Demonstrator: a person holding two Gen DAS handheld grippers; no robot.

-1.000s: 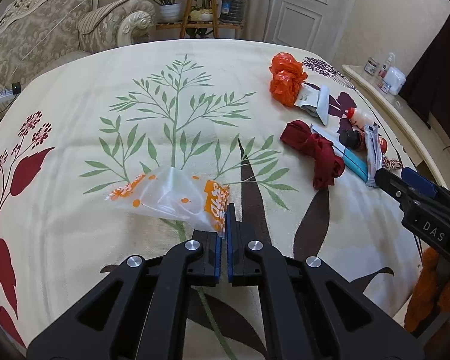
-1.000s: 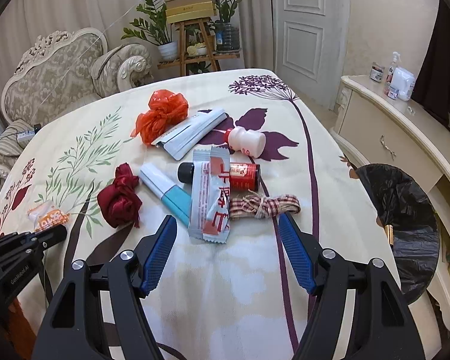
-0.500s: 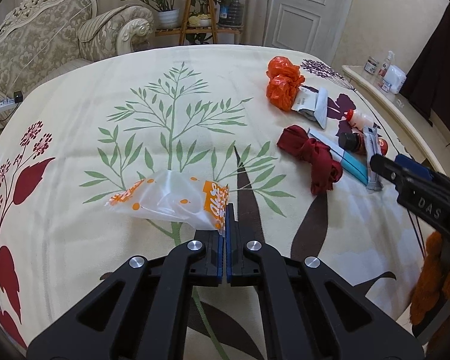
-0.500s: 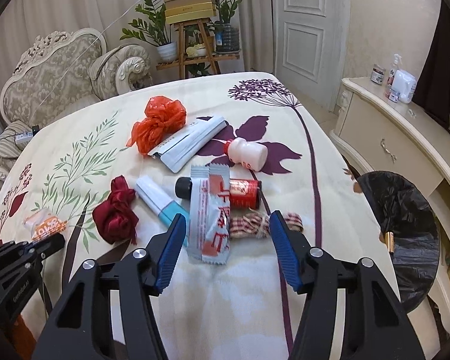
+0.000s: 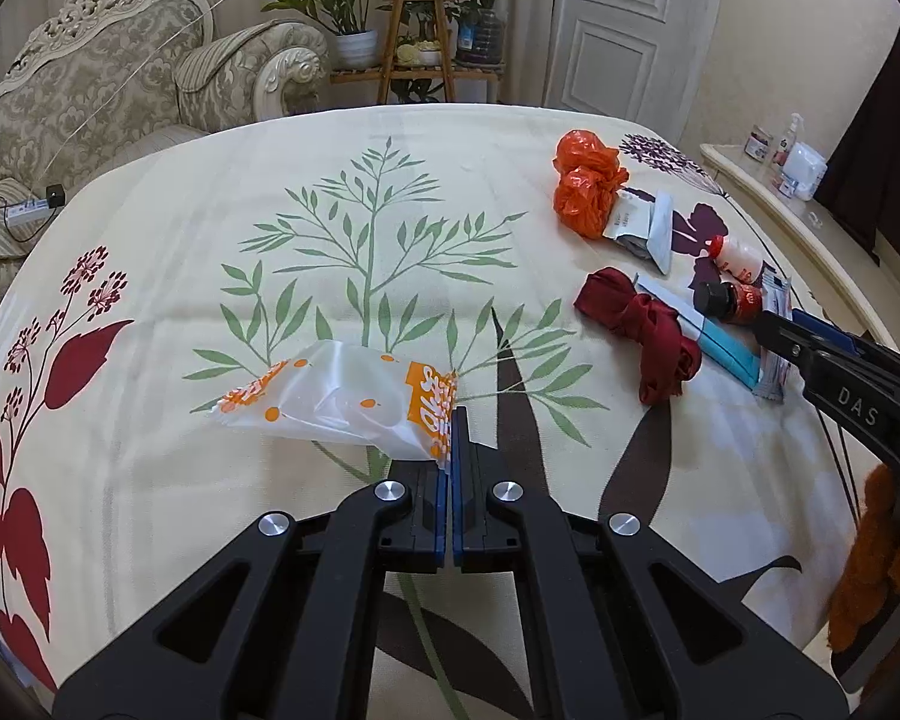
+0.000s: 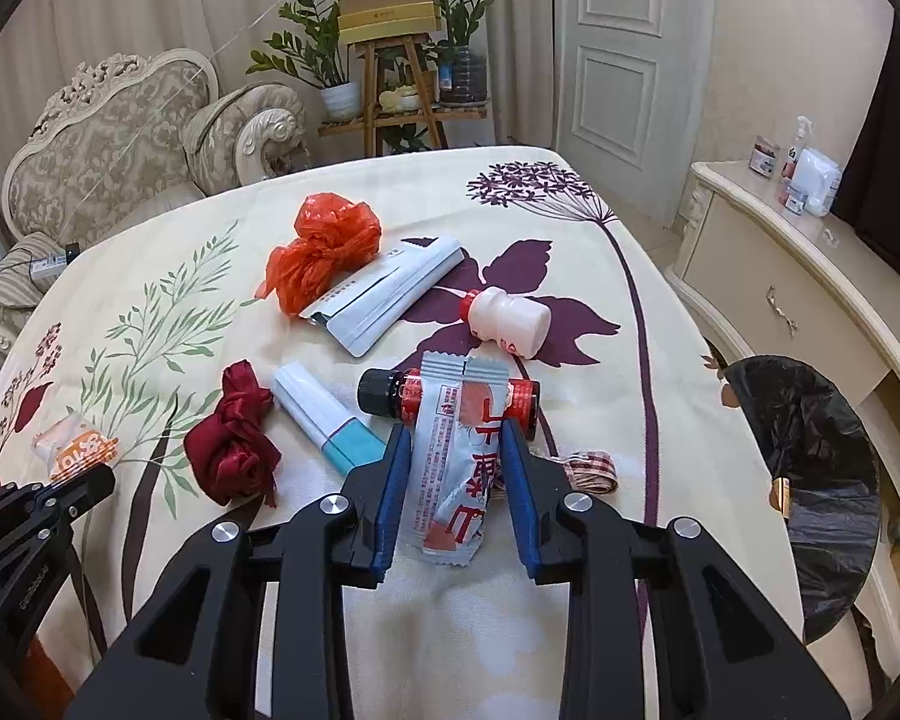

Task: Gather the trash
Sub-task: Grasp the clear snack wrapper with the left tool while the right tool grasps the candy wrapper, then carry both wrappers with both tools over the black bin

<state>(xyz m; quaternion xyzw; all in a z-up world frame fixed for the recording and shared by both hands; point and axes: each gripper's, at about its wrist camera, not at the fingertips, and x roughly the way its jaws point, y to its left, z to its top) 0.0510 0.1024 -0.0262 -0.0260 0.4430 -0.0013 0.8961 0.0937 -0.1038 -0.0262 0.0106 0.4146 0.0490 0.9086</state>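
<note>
Left wrist: left gripper [image 5: 451,420] clenched on the orange-printed edge of a clear crinkly bag [image 5: 342,399], black arms angled down at the cloth [image 5: 180,252]. Bag hangs left of the tips, partly resting on the cloth. The cloth is cream with green fern and dark red leaf prints, smooth and flat. Right of the bag: knotted dark red rag [image 5: 642,330], crumpled orange bag [image 5: 585,183] farther back, flat white pouch [image 5: 645,228], small white bottle [image 5: 738,255], dark vial [image 5: 729,303]. Right gripper [image 5: 774,324] enters from the right edge, its tip over that pile. Behind the cloth: carved armchair [image 5: 90,84], plant stand [image 5: 417,54], white door [image 5: 624,30].

Right wrist: right gripper [image 6: 457,435] has just been closing, blue pads either side of a silver-red sachet [image 6: 456,450]; pads look close on its edges, contact not clear. Sachet is flat foil with serrated ends and lies across the vial [image 6: 450,399]. Left of the sachet: blue-white tube [image 6: 324,420], rag [image 6: 231,444]. Right of it: checked ribbon [image 6: 591,471]. Past the cloth edge: bin with black liner [image 6: 810,480], cream cabinet [image 6: 768,276].
</note>
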